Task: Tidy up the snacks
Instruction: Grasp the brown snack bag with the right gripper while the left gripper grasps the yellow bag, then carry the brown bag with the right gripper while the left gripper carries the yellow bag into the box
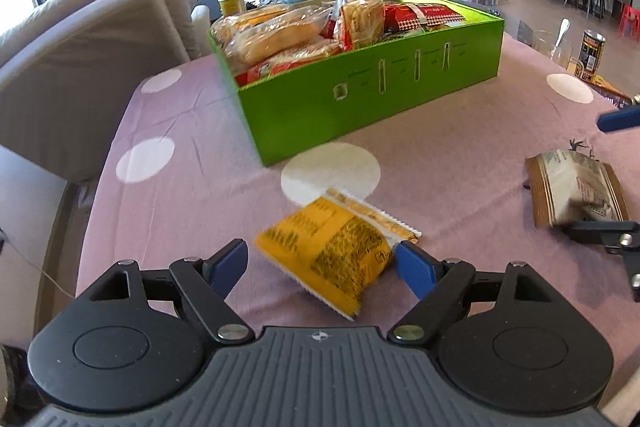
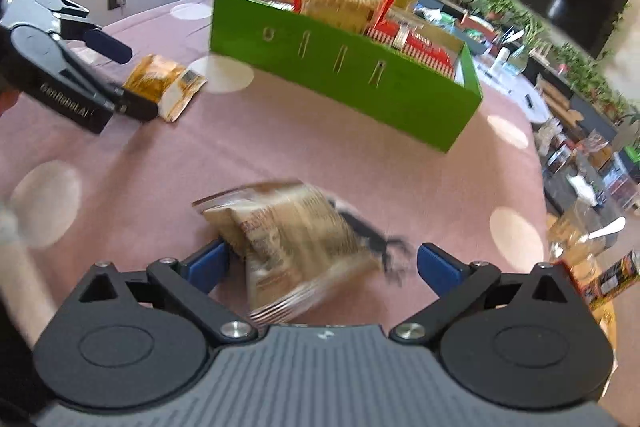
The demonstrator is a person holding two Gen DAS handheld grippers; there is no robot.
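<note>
Right wrist view reads "GenRobot.AI" on the left hand-held gripper (image 2: pixel 132 79), spread around a yellow printed snack packet (image 1: pixel 328 247). Right hand-held gripper (image 2: pixel 320 263), released, straddles a beige snack packet (image 2: pixel 288 239). Beyond, on the bench (image 1: pixel 200 187), an open green cardboard box (image 1: pixel 360 87) holds bagged snacks.

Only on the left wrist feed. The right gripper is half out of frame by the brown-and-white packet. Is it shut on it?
Observer: No. In the right wrist view the right gripper is open. The brown-and-white foil snack packet lies between its fingers on the pink dotted tablecloth.
Operator: Either pad touching?
Observer: The blue pad on that view's left sits against the packet's edge. The other pad stands clear of it.
Operator: Room left in the box?
Observer: From that side, the green cardboard box shows some bare inner wall at its right-hand end. The rest looks packed with snacks.
</note>
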